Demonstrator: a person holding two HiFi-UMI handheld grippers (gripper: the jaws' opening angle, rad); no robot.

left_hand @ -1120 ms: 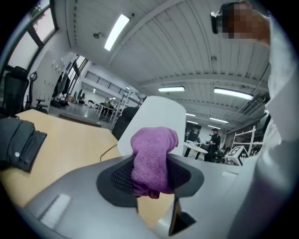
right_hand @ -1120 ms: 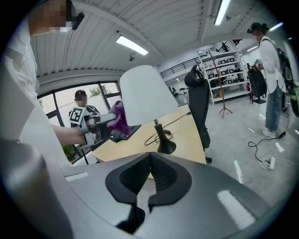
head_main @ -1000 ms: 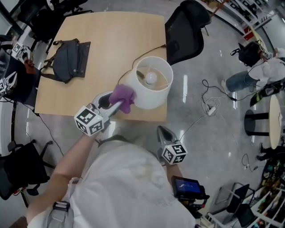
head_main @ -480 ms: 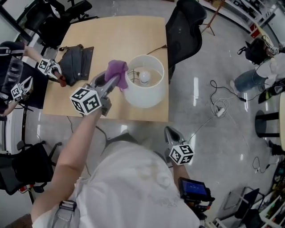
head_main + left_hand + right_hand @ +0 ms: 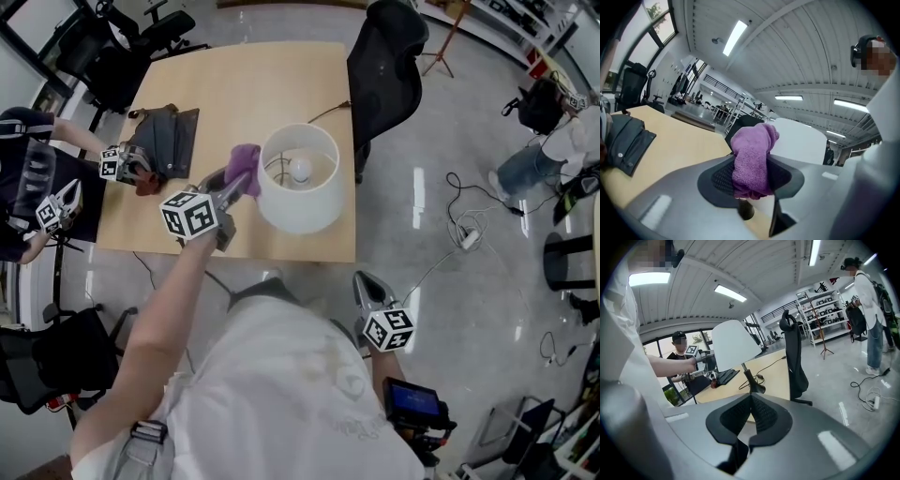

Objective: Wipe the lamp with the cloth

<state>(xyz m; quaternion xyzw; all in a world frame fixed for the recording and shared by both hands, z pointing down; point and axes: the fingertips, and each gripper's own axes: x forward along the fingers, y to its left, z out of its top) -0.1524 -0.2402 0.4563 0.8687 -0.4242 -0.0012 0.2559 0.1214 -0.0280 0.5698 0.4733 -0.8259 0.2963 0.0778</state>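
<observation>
A white table lamp (image 5: pixel 298 190) with a round shade stands near the front edge of the wooden table (image 5: pixel 253 84); its bulb shows through the open top. My left gripper (image 5: pixel 239 181) is shut on a purple cloth (image 5: pixel 246 164), which presses against the shade's left side. In the left gripper view the cloth (image 5: pixel 752 159) bulges up between the jaws, with the shade (image 5: pixel 799 140) right behind it. My right gripper (image 5: pixel 368 286) hangs low by my body, off the table, its jaws closed together with nothing in them. The right gripper view shows the lamp (image 5: pixel 736 345) and its dark stem from the side.
A dark grey bag (image 5: pixel 164 141) lies at the table's left side. Another person at the left holds two marker-cube grippers (image 5: pixel 117 164). A black office chair (image 5: pixel 380 56) stands at the table's right. The lamp's cord trails across the table; cables and a power strip (image 5: pixel 464 234) lie on the floor.
My left gripper with the cloth has gone from the shade's near-left side round to its left side, farther from me. The right gripper has drifted slightly right.
</observation>
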